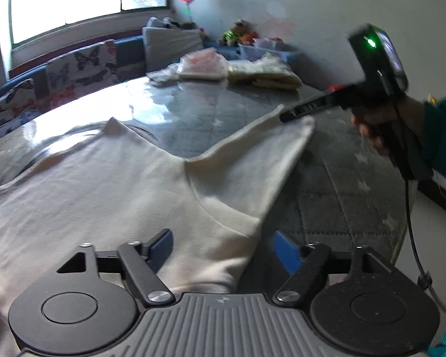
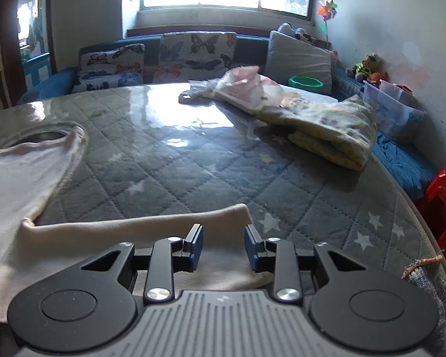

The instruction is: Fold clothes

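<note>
A cream long-sleeved shirt [image 1: 104, 184] lies spread on the grey quilted bed [image 1: 327, 202]. My left gripper [image 1: 223, 253] is open just above the shirt's body near the armpit. One sleeve [image 1: 252, 154] stretches away to the right. The right gripper [image 1: 285, 117] shows in the left wrist view at the sleeve's cuff. In the right wrist view my right gripper [image 2: 223, 247] is open, its jaws a hand's width apart over the cuff end of the sleeve [image 2: 163, 235]. The shirt's neckline [image 2: 44, 136] lies at the left.
A folded yellow blanket [image 2: 327, 131] and a plastic bag with pink cloth [image 2: 246, 89] lie at the far side of the bed. Butterfly cushions [image 2: 193, 53] line the back. A red stool [image 2: 443, 205] stands at the right, beside the bed's edge.
</note>
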Demonstrator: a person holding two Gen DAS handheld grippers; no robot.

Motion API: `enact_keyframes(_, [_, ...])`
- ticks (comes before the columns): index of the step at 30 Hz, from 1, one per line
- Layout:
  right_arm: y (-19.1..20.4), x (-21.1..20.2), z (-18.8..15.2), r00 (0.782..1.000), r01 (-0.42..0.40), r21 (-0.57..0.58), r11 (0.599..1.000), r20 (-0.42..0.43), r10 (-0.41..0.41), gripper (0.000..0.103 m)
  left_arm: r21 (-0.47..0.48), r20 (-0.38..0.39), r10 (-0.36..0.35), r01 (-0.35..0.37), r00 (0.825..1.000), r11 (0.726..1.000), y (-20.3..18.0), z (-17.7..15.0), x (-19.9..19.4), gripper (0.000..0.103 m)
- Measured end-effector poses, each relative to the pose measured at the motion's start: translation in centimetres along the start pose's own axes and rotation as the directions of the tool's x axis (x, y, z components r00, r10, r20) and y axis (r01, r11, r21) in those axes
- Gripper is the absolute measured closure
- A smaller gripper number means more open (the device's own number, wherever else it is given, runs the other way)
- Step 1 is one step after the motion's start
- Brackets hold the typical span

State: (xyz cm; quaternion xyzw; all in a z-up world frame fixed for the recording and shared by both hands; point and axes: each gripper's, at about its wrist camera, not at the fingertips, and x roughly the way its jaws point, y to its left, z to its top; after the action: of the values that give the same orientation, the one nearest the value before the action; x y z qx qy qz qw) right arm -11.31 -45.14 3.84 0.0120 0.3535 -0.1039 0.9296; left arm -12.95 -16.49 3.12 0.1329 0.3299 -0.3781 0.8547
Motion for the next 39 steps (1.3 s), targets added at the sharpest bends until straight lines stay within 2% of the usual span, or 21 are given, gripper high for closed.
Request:
enact_keyframes(3, [1.2,-1.1,0.0,0.999,-0.041,-0.013,0.999,0.016,0.042,0.064,-0.045,0.008,0.029,-0.028,1.000,0.999,0.8,0.3,-0.7,0.014])
enact_keyframes(6, [2.7,-2.3,-0.1,0.995,-0.091,-0.029,0.995,0.035,0.092,0.052,-0.103,0.003,0.070,-0.069,0.998,0.992,1.9,0.5,-1.3,0.007])
enact_keyframes(8, [3.9,-3.1,-0.2,0.990,-0.128,-0.046,0.991,0.047,0.130,0.049,-0.144,-0.012,0.109,-0.109,0.994,0.984,2.6,0.4,-1.7,0.004])
enact_keyframes(11, [6.1,-4.1,-0.5,0.979,-0.193,-0.077,0.978,0.051,0.198,0.038,-0.204,-0.043,0.169,-0.175,0.985,0.963,3.9,0.2,-2.3,0.000])
enact_keyframes(15, [9.0,-5.0,-0.9,0.959,-0.271,-0.124,0.955,0.047,0.278,0.025,-0.286,-0.099,0.213,-0.233,0.972,0.929,5.6,-0.1,-2.7,0.000])
enact_keyframes(19, [11.6,-5.1,-1.6,0.943,-0.322,-0.167,0.932,0.028,0.331,0.021,-0.336,-0.135,0.231,-0.264,0.964,0.904,6.6,-0.7,-2.8,0.000])
enact_keyframes(23, [12.8,-4.9,-2.1,0.937,-0.344,-0.166,0.924,0.011,0.350,0.019,-0.360,-0.170,0.249,-0.295,0.954,0.885,6.9,-1.3,-2.4,0.000])
enact_keyframes(30, [13.5,-4.4,-3.1,0.941,-0.338,-0.169,0.926,-0.021,0.339,0.013,-0.389,-0.229,0.243,-0.318,0.943,0.865,7.2,-2.3,-1.3,0.000])
enact_keyframes(35, [13.8,-3.5,-4.1,0.944,-0.329,-0.160,0.930,-0.058,0.324,0.012,-0.373,-0.239,0.263,-0.338,0.935,0.864,7.0,-2.4,-1.1,0.000])
enact_keyframes(39, [14.0,-3.5,-4.7,0.946,-0.323,-0.173,0.930,-0.057,0.318,0.007,-0.375,-0.248,0.273,-0.352,0.929,0.857,6.8,-2.2,-0.9,0.000])
